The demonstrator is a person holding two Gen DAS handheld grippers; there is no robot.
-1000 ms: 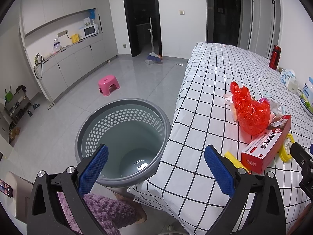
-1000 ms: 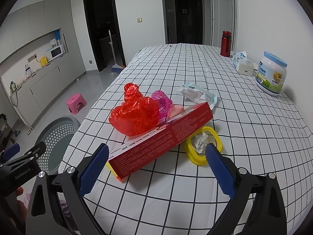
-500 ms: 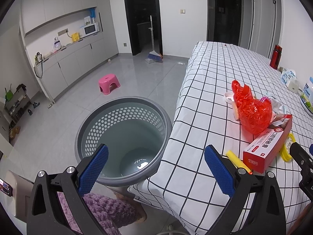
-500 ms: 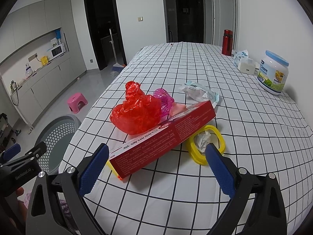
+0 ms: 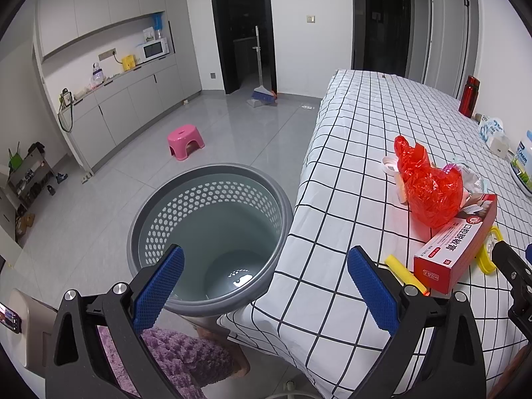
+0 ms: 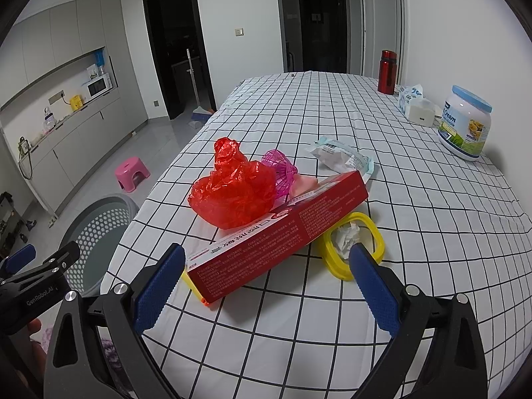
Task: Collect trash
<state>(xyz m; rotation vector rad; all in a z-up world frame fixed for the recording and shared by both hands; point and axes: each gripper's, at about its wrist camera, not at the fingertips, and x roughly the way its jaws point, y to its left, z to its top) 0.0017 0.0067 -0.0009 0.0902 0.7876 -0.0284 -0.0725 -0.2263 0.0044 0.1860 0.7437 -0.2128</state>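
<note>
Right gripper: we are holding the right gripper (image 6: 264, 286) spread wide and empty, low over the near part of the table (image 6: 415, 199), facing the trash pile.
Left gripper: we are holding the left gripper (image 5: 264, 286) spread wide and empty too, off the table's left edge, above the bin (image 5: 212, 236).
Box: the red box (image 6: 282, 232) is lying straight ahead of our right gripper, its near end sitting just between and beyond the blue pads (image 6: 159, 287).
Long axis: the box is running from near-left to far-right, slanted across the line our fingers are pointing along, so we are judging that a turn of the wrist is needed to close across its narrow side.
Neighbours: the red bag (image 6: 236, 193) is lying against the box's far-left side; the yellow ring (image 6: 352, 247) with a paper wad inside is tucked against its near-right side; a yellow stick (image 5: 400, 271) is poking out under its near end.
Nearer hand: we are judging the right gripper nearer and better placed; from the left wrist view the box (image 5: 455, 242) is lying to the right, well off that gripper's line.
Bin: it is standing on the floor left of the table, touching or just beside the hanging cloth, and looking empty.
Next: we are expecting to be carrying the box leftward over the table edge to drop it.
</note>
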